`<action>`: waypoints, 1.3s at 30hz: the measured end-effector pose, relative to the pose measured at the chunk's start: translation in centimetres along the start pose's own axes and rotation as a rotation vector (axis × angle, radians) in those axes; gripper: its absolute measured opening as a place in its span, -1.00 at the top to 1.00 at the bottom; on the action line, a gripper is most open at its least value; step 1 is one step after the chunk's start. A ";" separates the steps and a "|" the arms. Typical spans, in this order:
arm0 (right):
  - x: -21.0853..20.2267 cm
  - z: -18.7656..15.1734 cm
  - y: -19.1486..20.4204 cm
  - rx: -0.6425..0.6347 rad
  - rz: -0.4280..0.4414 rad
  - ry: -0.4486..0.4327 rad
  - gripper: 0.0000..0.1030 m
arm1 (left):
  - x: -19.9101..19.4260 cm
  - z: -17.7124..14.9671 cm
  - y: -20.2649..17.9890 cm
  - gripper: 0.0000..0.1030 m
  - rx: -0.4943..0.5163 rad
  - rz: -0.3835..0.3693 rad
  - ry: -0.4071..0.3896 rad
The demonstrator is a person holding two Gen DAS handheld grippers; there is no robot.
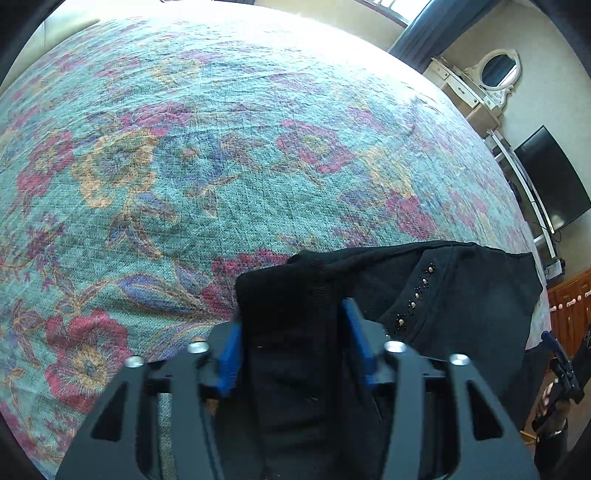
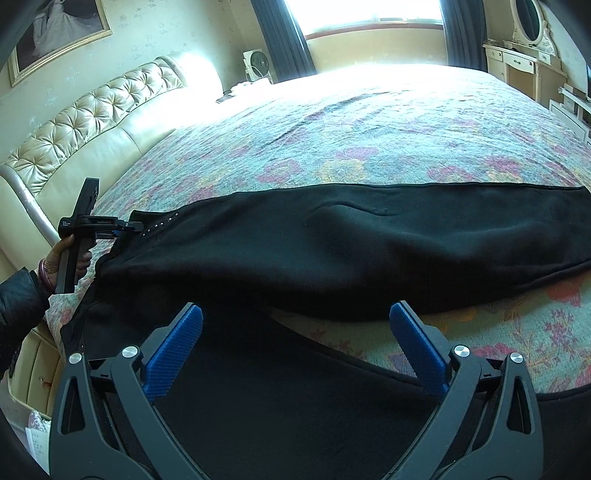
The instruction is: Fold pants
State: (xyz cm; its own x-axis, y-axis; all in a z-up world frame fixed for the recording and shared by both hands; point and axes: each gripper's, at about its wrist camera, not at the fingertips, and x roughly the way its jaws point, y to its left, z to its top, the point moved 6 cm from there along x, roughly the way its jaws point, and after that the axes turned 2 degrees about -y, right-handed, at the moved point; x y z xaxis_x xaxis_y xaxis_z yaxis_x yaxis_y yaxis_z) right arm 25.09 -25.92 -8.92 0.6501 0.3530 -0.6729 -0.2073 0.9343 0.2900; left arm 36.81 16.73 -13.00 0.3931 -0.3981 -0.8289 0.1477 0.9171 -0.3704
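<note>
**Left tool pinched on waistband; right tool wide over the leg**

Nearest, left wrist view: the left gripper point(image 1: 291, 321) has its blue pads point(image 1: 229, 354) clamped on a thick bunch of black fabric, the waistband end of the pants point(image 1: 436, 295). Just right of the jaws runs a row of small studs point(image 1: 413, 299) along a seam.

Right wrist view: the right gripper point(image 2: 295, 325) stands spread wide, nothing between its pads point(image 2: 177, 343), only black cloth lying below them. Whether they touch it, cannot tell.

Beyond the right jaws the pants stretch crosswise over the floral bedspread point(image 2: 369, 147), waist off to the left where the other tool and a hand point(image 2: 70, 258) hold it, leg end off to the right. One soft ridge mid-leg.

Handling, by judgement: soft knit, limp, moderate weight, will sag and drag between holds. The bedspread looks grippy, so lift rather than slide. Best holds: the thicker waistband and the leg hem.

Far: tufted headboard point(image 2: 92, 110), window point(image 2: 369, 14).
</note>
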 end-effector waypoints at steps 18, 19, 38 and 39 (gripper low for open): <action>18.5 9.3 -0.3 -0.497 0.147 0.436 0.06 | 0.0 0.2 1.9 0.40 -0.139 -0.145 0.015; 17.9 9.8 -0.3 -0.465 0.178 0.432 0.88 | 0.1 0.2 1.6 0.42 -0.118 -0.127 0.018; -5.6 -9.5 6.4 -0.592 0.062 0.135 0.72 | -13.5 -13.9 -3.6 0.16 -0.047 -0.361 -0.207; -5.3 -11.2 6.3 -0.570 0.070 0.171 0.66 | -13.3 -15.5 -2.9 -0.01 -0.078 -0.354 -0.188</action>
State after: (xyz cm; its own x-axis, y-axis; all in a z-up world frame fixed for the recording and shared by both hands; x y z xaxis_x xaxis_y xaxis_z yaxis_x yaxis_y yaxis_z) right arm 12.19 -21.36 -11.13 0.5039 0.3732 -0.7790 -0.6356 0.7709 -0.0419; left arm 17.02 19.01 -7.38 0.4902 -0.6710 -0.5562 0.2374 0.7169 -0.6555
